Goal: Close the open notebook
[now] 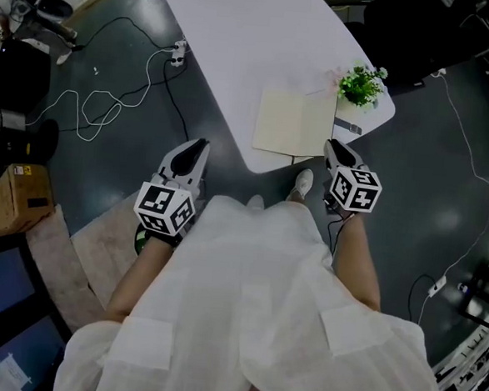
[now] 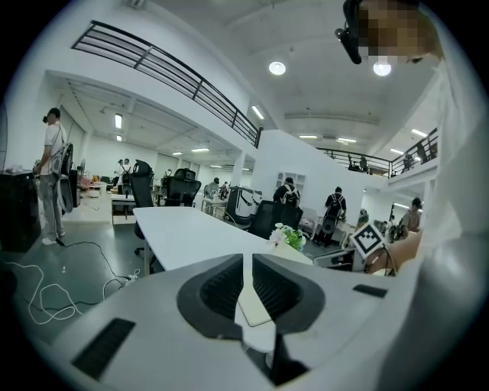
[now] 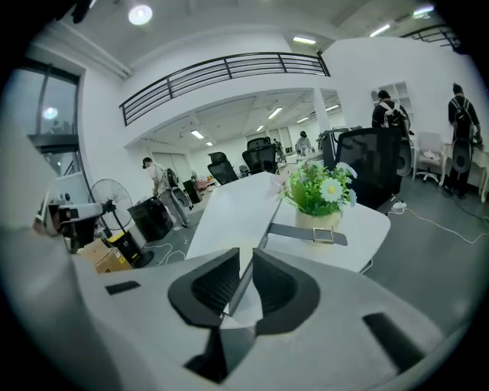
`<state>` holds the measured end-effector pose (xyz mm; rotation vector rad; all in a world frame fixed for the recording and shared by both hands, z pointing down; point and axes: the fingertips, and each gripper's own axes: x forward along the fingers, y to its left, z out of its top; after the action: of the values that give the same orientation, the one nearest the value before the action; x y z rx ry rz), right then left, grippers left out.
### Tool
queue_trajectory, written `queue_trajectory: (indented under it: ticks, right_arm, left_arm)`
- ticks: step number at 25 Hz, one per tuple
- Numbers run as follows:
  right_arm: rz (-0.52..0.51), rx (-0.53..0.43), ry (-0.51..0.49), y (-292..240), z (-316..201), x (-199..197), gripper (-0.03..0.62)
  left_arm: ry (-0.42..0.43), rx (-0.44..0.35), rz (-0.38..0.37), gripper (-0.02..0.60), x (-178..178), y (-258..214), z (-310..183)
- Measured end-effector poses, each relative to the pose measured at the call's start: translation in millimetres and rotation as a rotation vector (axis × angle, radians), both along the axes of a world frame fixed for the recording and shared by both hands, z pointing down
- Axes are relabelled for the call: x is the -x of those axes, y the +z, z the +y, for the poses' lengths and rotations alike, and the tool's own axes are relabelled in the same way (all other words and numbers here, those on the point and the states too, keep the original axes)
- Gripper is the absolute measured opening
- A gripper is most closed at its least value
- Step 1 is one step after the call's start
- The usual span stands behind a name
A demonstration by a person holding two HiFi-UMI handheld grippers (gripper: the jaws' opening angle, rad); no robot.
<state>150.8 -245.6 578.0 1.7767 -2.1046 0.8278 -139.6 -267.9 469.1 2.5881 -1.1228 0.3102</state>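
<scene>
The notebook (image 1: 295, 123) lies flat near the close end of the white table (image 1: 239, 31), with one cream face up. A dark strap with a buckle (image 1: 348, 126) (image 3: 309, 233) sticks out at its right side. My left gripper (image 1: 199, 146) (image 2: 247, 260) hangs off the table's front left, apart from the notebook. Its jaws stand a narrow gap apart with nothing in them. My right gripper (image 1: 332, 145) (image 3: 246, 256) is at the table's front edge by the notebook's near right corner. Its jaws are also slightly apart, and the notebook's edge shows beyond the gap.
A small potted plant (image 1: 361, 86) (image 3: 321, 191) stands at the table's right corner, just past the strap. Cables (image 1: 100, 105) and a power strip (image 1: 179, 54) lie on the floor at left, near a cardboard box (image 1: 10, 199). The person's shoe (image 1: 302, 183) is under the table's edge.
</scene>
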Motion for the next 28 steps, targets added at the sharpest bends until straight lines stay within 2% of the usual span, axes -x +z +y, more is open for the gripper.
queue_trajectory:
  ticks: [11,21,28]
  right_arm:
    - [0.022,-0.062,-0.200,-14.6,-22.9,69.7,0.077]
    - [0.035,-0.036,-0.345,-5.0,-41.5,115.8,0.087]
    - [0.037,-0.002,-0.404,10.6,-49.0,136.6,0.099]
  left_arm:
    - [-0.009,0.003,-0.006,0.034,1.2,1.0,0.3]
    - [-0.075,0.010,-0.019,0.034,19.3,-0.5,-1.7]
    - [-0.117,0.014,-0.026,0.034,36.4,3.8,-3.9]
